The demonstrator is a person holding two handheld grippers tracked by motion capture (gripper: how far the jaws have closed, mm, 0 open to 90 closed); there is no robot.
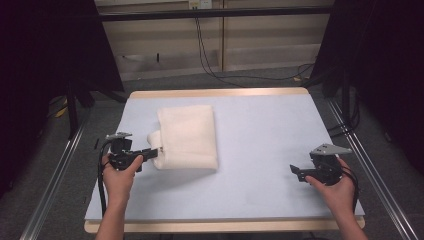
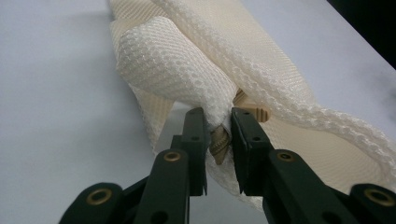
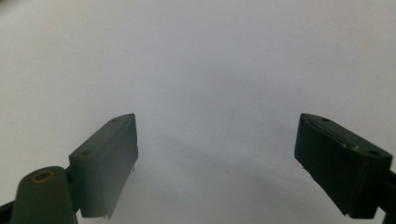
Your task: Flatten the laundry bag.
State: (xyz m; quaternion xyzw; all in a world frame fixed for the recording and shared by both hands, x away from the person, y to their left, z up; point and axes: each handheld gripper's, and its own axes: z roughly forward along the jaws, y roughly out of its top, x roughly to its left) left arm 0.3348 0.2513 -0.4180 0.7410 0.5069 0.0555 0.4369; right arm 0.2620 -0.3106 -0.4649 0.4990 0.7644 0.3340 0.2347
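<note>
The left gripper [image 2: 218, 135] is clamped on a bunched corner of the cream-white, waffle-textured mesh cloth [image 2: 196, 74], its two black jaws nearly together with a beige ribbed strip [image 2: 219, 144], perhaps a zipper edge, pinched between them. From there the folded cloth [image 1: 187, 137] spreads away across the left half of the pale blue-grey tabletop [image 1: 265, 145], its near-left corner lifted slightly off the surface by the grip. The likely step is unfolding or re-folding, so the pull should stay low and steady, drawing the corner outward rather than upward, so the layers slide instead of bunching. The right gripper [image 1: 300, 172] hovers well apart at the right side, jaws spread wide and empty over bare table; it could pin the cloth's opposite edge.
</note>
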